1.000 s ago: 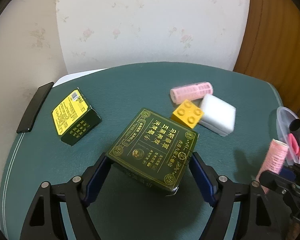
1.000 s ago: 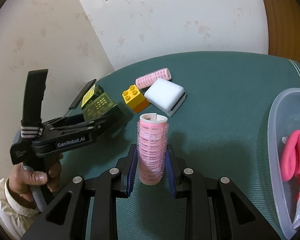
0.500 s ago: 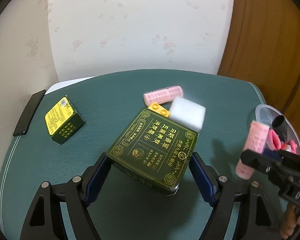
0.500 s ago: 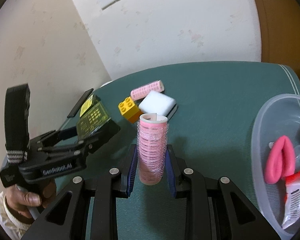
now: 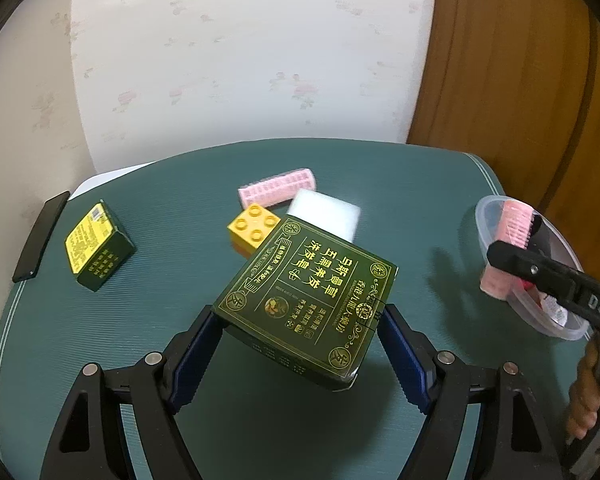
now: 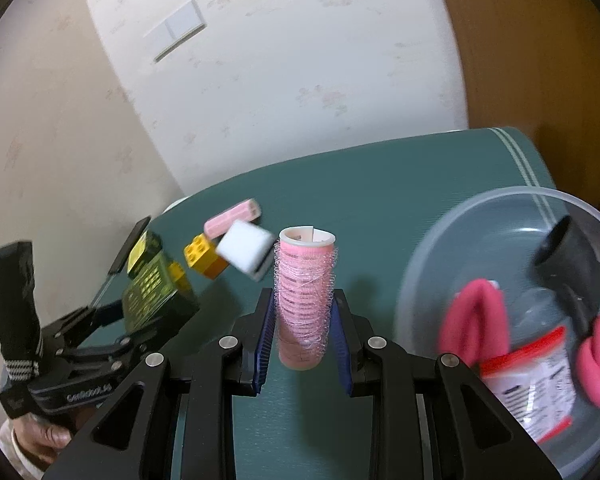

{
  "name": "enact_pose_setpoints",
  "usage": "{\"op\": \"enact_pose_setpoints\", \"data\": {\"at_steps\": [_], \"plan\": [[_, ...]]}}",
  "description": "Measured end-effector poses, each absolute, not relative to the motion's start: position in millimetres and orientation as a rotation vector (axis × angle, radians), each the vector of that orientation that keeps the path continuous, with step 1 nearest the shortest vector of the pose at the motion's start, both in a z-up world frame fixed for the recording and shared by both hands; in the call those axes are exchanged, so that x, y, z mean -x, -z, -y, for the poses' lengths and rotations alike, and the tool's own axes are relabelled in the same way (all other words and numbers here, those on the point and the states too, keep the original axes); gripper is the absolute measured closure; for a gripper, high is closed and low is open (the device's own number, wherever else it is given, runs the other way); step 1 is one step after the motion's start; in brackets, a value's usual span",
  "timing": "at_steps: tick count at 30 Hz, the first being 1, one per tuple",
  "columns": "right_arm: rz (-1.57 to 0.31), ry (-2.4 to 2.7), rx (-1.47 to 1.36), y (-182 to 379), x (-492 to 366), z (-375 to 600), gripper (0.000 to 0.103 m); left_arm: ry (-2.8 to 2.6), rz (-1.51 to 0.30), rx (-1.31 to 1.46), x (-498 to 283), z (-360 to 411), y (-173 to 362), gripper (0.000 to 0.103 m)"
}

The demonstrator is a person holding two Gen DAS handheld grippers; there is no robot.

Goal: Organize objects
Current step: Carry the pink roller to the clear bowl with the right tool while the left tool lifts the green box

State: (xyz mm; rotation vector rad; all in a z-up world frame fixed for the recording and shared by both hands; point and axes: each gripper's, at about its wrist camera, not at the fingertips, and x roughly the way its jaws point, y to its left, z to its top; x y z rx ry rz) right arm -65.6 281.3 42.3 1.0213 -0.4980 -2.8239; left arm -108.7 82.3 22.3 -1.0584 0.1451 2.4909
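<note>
My left claw [image 5: 300, 354] pinches a dark green box [image 5: 306, 304] at the lower centre of its view, above the green table [image 5: 180, 184]. My right claw [image 6: 304, 334] pinches an upright pink hair roller [image 6: 304, 300] beside the clear bowl [image 6: 420, 280] at right. Only the left view shows the black phone [image 5: 40, 236] clearly; only the right view shows the bowl's contents.

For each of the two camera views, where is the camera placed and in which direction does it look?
Left wrist: on the left gripper, looking down along its fingers, shut on the green box; a hand shows lower right.
Right wrist: on the right gripper, facing down-forward, clamping the pink roller beside the clear bowl; a hand lower left.
Shared: yellow brick, white sponge, each other's gripper.
</note>
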Motion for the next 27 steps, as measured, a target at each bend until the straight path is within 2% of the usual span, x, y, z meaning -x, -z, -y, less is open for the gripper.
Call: {"op": "enact_pose_setpoints", "data": {"at_steps": [19, 27], "plan": [[0.660, 3.007, -1.008, -44.0, 46.7, -357.0, 0.075, -2.436, -0.174, 1.037, 90.0, -106.3, -26.2, 0.020], [0.667, 3.040, -1.089, -37.0, 48.9, -372.6, 0.075, -2.416, -0.182, 1.043, 86.3, -114.0, -24.0, 0.020]]}}
